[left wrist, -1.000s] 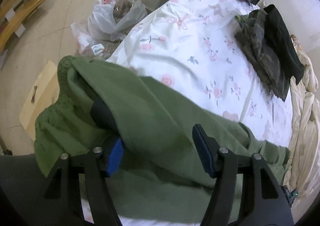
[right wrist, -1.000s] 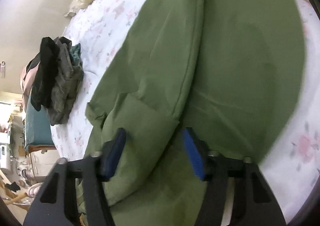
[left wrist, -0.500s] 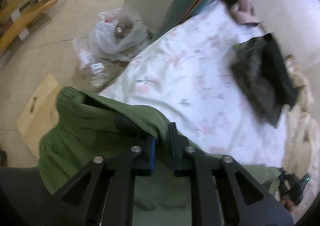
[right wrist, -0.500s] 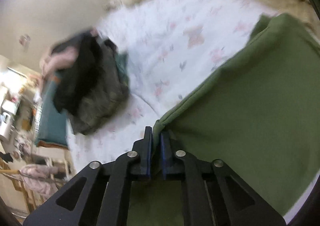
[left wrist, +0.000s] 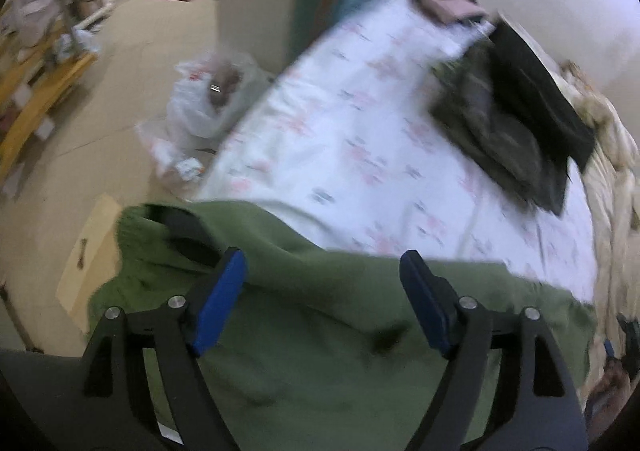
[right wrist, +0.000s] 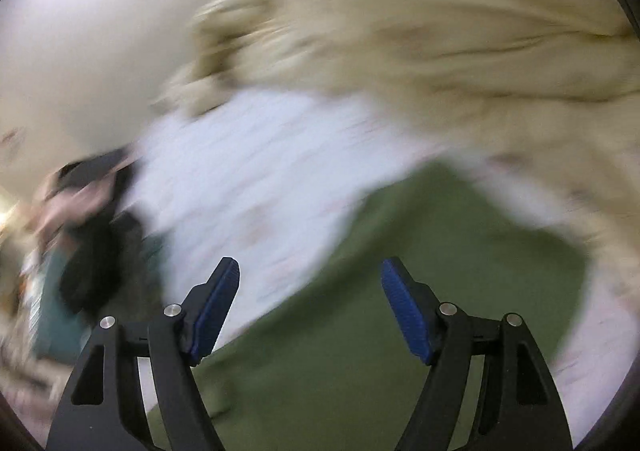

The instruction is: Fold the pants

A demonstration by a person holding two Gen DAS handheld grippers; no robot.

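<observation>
The green pants (left wrist: 320,315) lie on the floral bed sheet (left wrist: 360,139), their waistband end hanging over the bed's left edge. My left gripper (left wrist: 320,283) is open just above them and holds nothing. In the blurred right wrist view the pants (right wrist: 400,291) lie flat under my right gripper (right wrist: 308,291), which is open and empty, with the sheet (right wrist: 260,171) beyond.
A pile of dark folded clothes (left wrist: 516,123) sits at the far right of the bed; it also shows in the right wrist view (right wrist: 96,235). A cream blanket (right wrist: 440,31) is bunched by the wall. Plastic bags (left wrist: 208,99) and a cardboard piece (left wrist: 88,251) lie on the floor.
Both grippers were shut on the pants half a second ago and have opened, letting the pants drop onto the bed. Both cameras have swung upward, the right one fast.
</observation>
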